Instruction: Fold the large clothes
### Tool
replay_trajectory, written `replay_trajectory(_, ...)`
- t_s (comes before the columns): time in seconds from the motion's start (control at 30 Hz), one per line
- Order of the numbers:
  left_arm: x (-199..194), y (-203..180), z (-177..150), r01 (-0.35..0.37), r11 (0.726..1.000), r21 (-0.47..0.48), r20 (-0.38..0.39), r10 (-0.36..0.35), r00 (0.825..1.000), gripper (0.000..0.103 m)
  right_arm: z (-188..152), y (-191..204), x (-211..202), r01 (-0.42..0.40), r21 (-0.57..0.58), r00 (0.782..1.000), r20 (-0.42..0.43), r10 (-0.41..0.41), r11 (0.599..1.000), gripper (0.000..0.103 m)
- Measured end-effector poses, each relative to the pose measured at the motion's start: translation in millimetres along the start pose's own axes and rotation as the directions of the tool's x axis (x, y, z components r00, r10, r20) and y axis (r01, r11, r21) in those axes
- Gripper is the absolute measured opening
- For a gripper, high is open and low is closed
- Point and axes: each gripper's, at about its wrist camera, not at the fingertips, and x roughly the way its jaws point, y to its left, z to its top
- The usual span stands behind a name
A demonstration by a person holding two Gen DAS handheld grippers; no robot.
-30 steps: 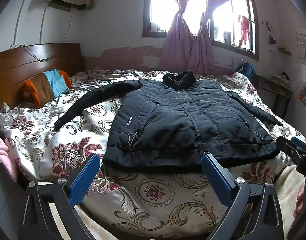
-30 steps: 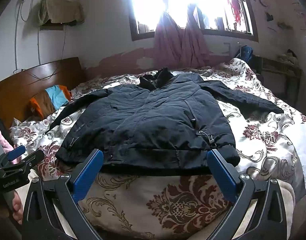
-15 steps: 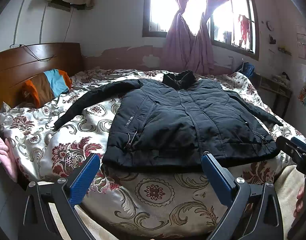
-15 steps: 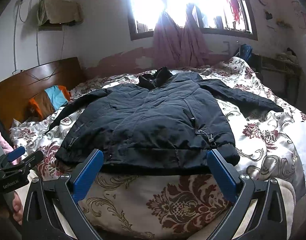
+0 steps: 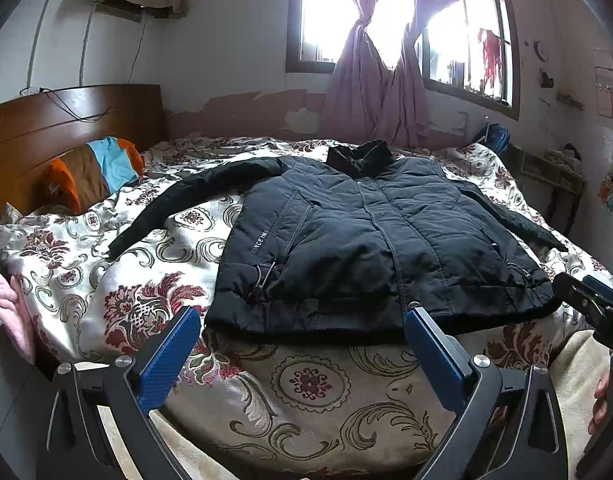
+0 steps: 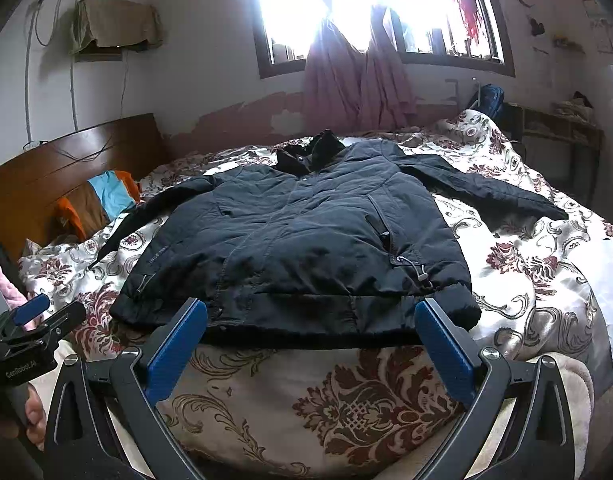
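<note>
A large dark padded jacket (image 5: 370,240) lies flat, front up, on the floral bedspread (image 5: 154,240), collar toward the window, both sleeves spread out. It also shows in the right wrist view (image 6: 302,240). My left gripper (image 5: 302,344) is open and empty, just short of the jacket's hem near its left half. My right gripper (image 6: 310,336) is open and empty, just short of the hem near its right half. Each gripper shows at the edge of the other's view: the right one (image 5: 590,308), the left one (image 6: 30,320).
A wooden headboard (image 5: 66,128) and an orange, brown and blue pillow (image 5: 94,172) are at the left. A window with pink curtains (image 5: 378,92) is behind the bed. A low table (image 5: 554,176) stands at the right wall. A pink cloth (image 5: 6,308) hangs at the left.
</note>
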Motion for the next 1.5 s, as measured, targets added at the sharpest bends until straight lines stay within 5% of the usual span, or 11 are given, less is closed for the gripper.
replay_trajectory(1.13, 0, 0, -2, 0.003, 1.000, -0.005, -0.011, -0.003, 1.000, 0.103, -3, -2, 3, 0.013, 0.013, 1.000, -0.025, -0.012, 1.000, 0.102)
replay_trajectory(1.5, 30, 22, -7, -0.036, 0.994, -0.099, -0.138, 0.022, 0.990, 0.103, -7, -10, 28, 0.163, 0.047, 0.971, -0.186, -0.152, 0.985, 0.102)
